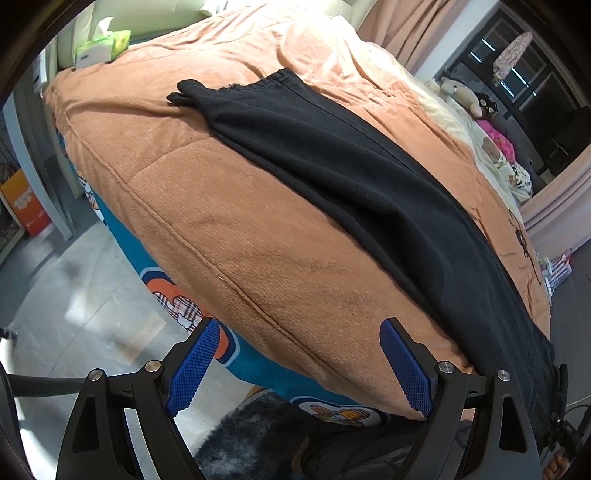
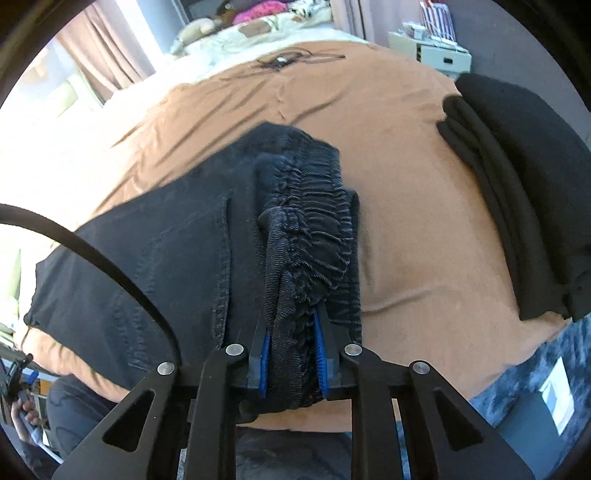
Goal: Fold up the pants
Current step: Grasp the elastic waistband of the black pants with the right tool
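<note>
Right wrist: right gripper [image 2: 291,354] clenched on one pants [image 2: 184,254] waistband; left gripper [image 1: 299,365] released.

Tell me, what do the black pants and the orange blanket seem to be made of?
Black pants: probably cotton twill or denim, matte, with stitched seams and a gathered elastic waistband.
Orange blanket: probably soft fleece, with a fuzzy nap and a piped edge.

Sunlit bedroom, orange bedspread [image 1: 229,221], curtains [image 1: 402,26]
</note>
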A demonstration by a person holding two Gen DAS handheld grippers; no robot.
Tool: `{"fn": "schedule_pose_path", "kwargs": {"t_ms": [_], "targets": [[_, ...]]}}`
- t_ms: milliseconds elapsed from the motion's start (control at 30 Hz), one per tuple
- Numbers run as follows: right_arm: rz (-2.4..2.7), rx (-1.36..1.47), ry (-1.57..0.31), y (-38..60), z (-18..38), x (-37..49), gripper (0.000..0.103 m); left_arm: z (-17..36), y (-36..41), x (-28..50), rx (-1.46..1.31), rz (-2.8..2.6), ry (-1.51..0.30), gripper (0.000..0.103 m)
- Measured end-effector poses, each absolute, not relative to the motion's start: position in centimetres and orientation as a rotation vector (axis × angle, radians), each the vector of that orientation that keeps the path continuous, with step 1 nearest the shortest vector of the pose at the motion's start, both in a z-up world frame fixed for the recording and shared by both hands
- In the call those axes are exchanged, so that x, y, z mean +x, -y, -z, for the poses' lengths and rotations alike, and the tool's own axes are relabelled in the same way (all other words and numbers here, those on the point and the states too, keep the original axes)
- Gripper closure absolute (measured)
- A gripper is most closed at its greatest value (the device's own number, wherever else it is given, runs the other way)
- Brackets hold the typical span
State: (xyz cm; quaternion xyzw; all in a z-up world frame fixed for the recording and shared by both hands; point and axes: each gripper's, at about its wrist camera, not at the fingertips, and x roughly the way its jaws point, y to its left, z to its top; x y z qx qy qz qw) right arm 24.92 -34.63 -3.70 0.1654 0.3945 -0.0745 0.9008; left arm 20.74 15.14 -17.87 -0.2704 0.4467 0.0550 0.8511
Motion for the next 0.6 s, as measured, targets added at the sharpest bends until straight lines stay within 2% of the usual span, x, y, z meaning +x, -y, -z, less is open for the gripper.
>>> {"fn": "schedule_pose_path", "kwargs": {"t_ms": [67, 167, 200, 233, 300, 400, 433, 467, 500, 533, 600], "targets": [[0.171, 0.279, -0.818, 34.2, 3.4, 24.8, 0.078, 18.1, -15.3, 20.8, -0.572, -0.117, -0.945, 0.013], [0.18, 0.272, -0.819, 34.6, 3.6, 25.3, 0.061, 18.2, -15.4, 21.0, -0.577, -0.116, -0.946, 0.013], [0.163, 0.29, -0.815, 34.8, 3.6, 25.5, 0.044, 18.3, -15.3, 21.1, -0.577, -0.114, -0.946, 0.013], [0.148, 0.311, -0.814, 35.2, 3.7, 26.0, 0.033, 18.3, -15.2, 21.1, -0.578, -0.111, -0.947, 0.013], [0.162, 0.316, -0.819, 35.8, 4.1, 26.9, 0.029, 18.3, -15.0, 21.2, -0.579, -0.103, -0.947, 0.013], [0.167, 0.307, -0.863, 36.0, 5.5, 28.6, 0.029, 18.2, -14.8, 21.2, -0.578, -0.094, -0.946, 0.013], [0.168, 0.308, -0.886, 36.0, 6.1, 29.5, 0.033, 18.2, -14.7, 21.1, -0.576, -0.093, -0.946, 0.013], [0.168, 0.309, -0.905, 36.1, 6.6, 30.2, 0.046, 18.1, -14.7, 21.2, -0.576, -0.092, -0.946, 0.013], [0.179, 0.3, -0.915, 36.1, 7.0, 30.5, 0.073, 18.0, -14.7, 21.1, -0.576, -0.091, -0.944, 0.013], [0.204, 0.288, -0.917, 36.1, 7.1, 30.8, 0.085, 17.9, -14.7, 21.1, -0.575, -0.09, -0.94, 0.013], [0.207, 0.308, -0.881, 36.2, 6.3, 30.1, 0.095, 17.7, -14.8, 21.1, -0.573, -0.091, -0.936, 0.013]]}}
